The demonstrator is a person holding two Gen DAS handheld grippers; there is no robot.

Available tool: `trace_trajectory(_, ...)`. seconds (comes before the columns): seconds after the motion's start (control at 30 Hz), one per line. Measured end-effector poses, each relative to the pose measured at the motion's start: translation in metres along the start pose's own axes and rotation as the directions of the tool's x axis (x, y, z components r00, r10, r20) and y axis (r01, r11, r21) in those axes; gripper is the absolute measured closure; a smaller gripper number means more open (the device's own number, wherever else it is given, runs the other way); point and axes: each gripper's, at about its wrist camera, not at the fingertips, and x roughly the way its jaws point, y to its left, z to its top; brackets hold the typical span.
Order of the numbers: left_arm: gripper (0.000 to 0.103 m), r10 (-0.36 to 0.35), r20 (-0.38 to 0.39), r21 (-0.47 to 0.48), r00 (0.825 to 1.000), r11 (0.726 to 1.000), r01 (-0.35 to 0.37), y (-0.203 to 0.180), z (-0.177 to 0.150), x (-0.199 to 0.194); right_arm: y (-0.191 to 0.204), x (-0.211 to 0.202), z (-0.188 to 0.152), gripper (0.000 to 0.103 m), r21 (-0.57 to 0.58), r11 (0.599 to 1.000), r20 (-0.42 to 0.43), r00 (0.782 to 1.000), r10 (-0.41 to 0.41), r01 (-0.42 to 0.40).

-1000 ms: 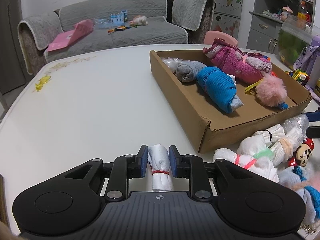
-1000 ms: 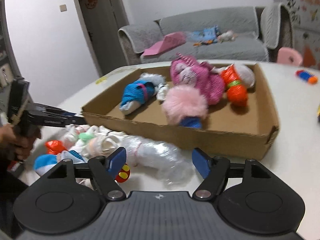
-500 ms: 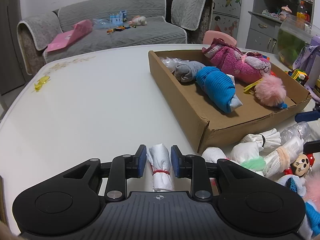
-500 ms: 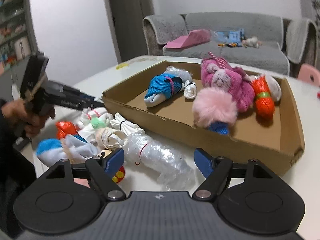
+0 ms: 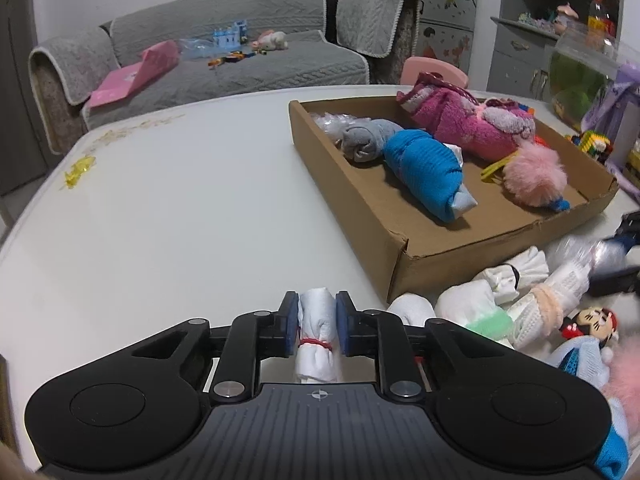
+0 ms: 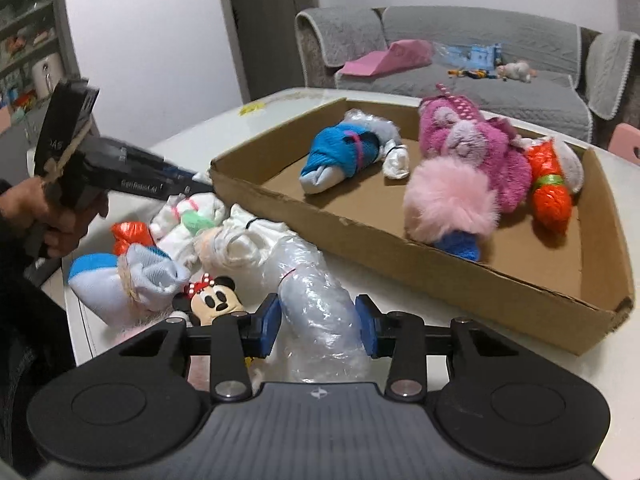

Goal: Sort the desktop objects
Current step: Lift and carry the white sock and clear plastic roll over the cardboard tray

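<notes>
While left gripper [image 5: 318, 318] clamps white sock roll [image 5: 317, 334], right gripper [image 6: 319, 326] straddles plastic-wrapped bundle [image 6: 316, 304].

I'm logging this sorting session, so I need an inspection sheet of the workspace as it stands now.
Surface: white table, a yellow scrap near its far left edge.
Job's things: cardboard tray holding the blue roll, pink pompom, magenta plush and orange bundle; more bundles piled outside it.
Clutter: Minnie toy in the pile.
Grippers: left gripper shut on white roll; right gripper open around plastic-wrapped bundle.
Cables: nothing seen.
Surroundings: grey sofa with toys, shelves.
</notes>
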Motion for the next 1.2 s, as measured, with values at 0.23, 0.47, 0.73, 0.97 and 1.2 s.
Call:
trace_trajectory(0.23,0.079,0.020,0.016,-0.019,1.000,1.000,-0.020,0.006,0.003,-0.008,-0.012,-0.024,0.001,0.066,0.082,0.996,0.090,0.995,0.037,-0.045)
trace_trajectory(0.47,0.079,0.060,0.098,-0.150,0.993,0.988,-0.045,0.023,0.002,-0.039,-0.032,-0.057,0.003,0.066,0.179,0.982,0.222,0.975,0.022,-0.063)
trace_trajectory(0.73,0.079,0.061,0.242,-0.163,0.968,0.986,-0.021,0.000,0.030,-0.075,-0.056,-0.088,0.018,0.066,0.262,0.965,0.373,0.922,-0.106,0.005)
trace_trajectory(0.97,0.079,0.024,0.307,-0.089,0.951,0.996,0.004,-0.028,0.100,-0.059,-0.083,-0.074,0.044,0.066,0.328,0.940,0.389,0.893,-0.226,0.095)
trace_trajectory(1.2,0.079,0.003,0.270,-0.024,0.963,1.000,0.004,-0.055,0.138,-0.007,-0.108,-0.061,0.061,0.066,0.342,0.932,0.396,0.880,-0.262,0.123)
